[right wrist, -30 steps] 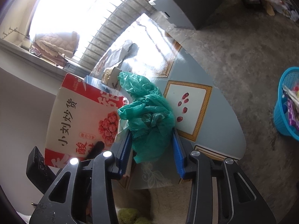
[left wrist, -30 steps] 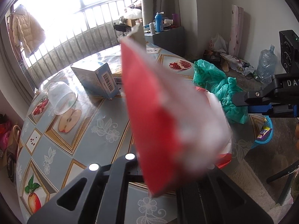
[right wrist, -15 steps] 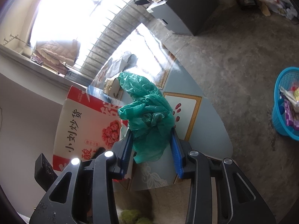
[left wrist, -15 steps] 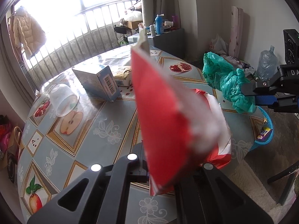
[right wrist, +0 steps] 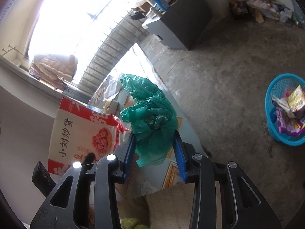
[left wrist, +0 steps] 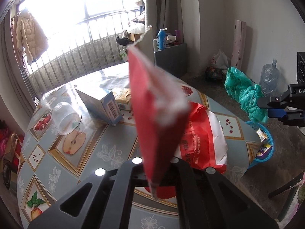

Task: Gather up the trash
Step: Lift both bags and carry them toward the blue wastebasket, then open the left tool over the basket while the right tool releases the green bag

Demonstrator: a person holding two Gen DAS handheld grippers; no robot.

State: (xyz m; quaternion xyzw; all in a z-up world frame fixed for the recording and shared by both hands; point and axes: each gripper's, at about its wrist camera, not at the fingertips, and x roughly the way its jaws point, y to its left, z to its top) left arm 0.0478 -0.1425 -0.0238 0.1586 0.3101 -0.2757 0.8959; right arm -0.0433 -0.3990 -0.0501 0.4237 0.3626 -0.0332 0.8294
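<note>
My left gripper is shut on the lower edge of a flattened red and white carton, which stands up edge-on above the table. In the right wrist view the same carton shows its printed face at the left. My right gripper has its blue pads shut on a crumpled green plastic bag, held up past the table's edge. From the left wrist view that green bag and the right gripper appear at the far right. A blue basket of wrappers stands on the floor.
The round table with a fruit-print cloth carries a red and white bag, a blue and white box, an upturned clear cup and a flat packet. A dark cabinet, a water jug and clutter line the wall.
The left gripper has lifted the red carton higher off the table. The right gripper has carried the green bag away from the table, out over the floor.
</note>
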